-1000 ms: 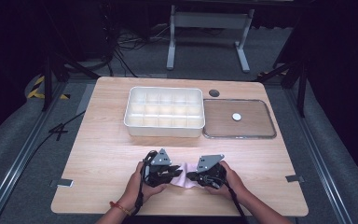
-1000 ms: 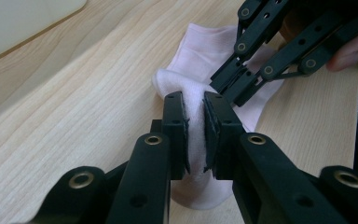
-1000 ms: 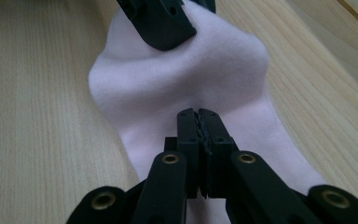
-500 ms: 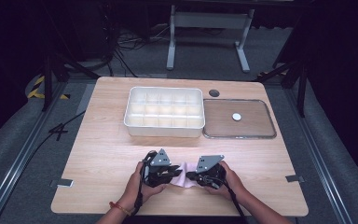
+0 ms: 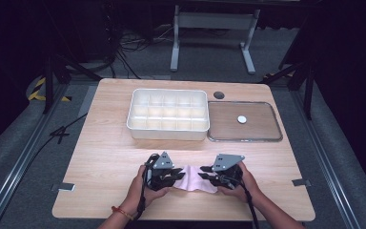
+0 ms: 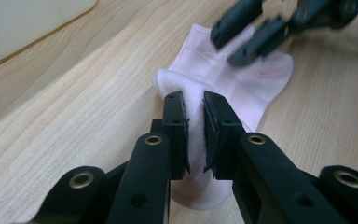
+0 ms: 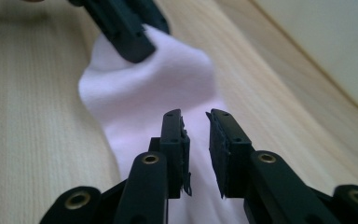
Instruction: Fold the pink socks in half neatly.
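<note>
The pink sock (image 5: 193, 177) lies lengthwise between both hands; the left hand-held gripper (image 6: 195, 116) pinches its end, while the right hand-held gripper (image 7: 196, 128), its jaws just parted narrowly, stands over the other end, gripping nothing.

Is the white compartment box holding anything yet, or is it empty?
Empty: in the high view every compartment of the white box shows bare floor, and the pink sock lies on the table.

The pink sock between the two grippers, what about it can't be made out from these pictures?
- High view: the ends of the pink sock lie under the left gripper and the right gripper.
- Left gripper view: its near end is cut off by the bottom edge and the black jaws pinching it.
- Right gripper view: the right gripper's jaws, just opened, cover its near part; the far part is blurred.
</note>
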Motion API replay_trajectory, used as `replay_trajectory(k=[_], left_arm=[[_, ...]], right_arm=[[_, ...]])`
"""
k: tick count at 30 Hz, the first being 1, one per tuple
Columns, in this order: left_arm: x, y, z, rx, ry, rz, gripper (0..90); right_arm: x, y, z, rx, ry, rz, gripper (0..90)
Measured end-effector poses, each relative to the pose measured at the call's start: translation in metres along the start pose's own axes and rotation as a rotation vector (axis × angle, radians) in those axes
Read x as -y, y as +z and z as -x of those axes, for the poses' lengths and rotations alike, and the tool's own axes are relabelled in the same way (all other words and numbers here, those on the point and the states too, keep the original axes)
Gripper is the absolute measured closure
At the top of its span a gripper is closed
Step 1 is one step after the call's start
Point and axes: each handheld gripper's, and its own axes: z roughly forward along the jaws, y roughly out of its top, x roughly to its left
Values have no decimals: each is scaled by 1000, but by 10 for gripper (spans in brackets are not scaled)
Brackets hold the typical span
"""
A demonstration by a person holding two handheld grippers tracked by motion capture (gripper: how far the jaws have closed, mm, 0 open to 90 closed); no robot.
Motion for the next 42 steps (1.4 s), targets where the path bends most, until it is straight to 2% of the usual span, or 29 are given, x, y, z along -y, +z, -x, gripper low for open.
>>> replay_trajectory(k=[2, 5, 9, 15, 19, 23, 24, 26, 32, 39, 42], left_arm=[[0, 0, 0, -3, 4, -3, 797], [0, 0, 0, -4, -2, -2, 797], [0, 1, 0, -2, 3, -4, 797], [-2, 2, 1, -2, 13, -11, 794], [-5, 4, 2, -10, 20, -13, 791], [-6, 5, 3, -17, 29, -24, 792], [-6, 6, 4, -24, 50, -35, 792], [-7, 7, 4, -35, 63, -40, 793], [-16, 6, 6, -31, 57, -16, 795], [-21, 11, 6, -23, 55, -13, 792], [-24, 14, 7, -22, 72, -31, 791]], right_arm=[[1, -5, 3, 19, 9, 3, 743], [9, -22, 14, 56, 52, 7, 709], [17, -28, 18, 73, 74, -15, 664], [25, -18, 20, 78, 82, -86, 608], [31, -11, 23, 75, 106, -115, 596], [34, -9, 24, 54, 124, -101, 602], [34, -9, 24, 54, 125, -101, 602], [35, -9, 26, 43, 128, -98, 597], [36, -9, 28, 30, 141, -93, 597], [36, -8, 28, 28, 139, -91, 599], [36, -8, 27, 35, 131, -96, 598]])
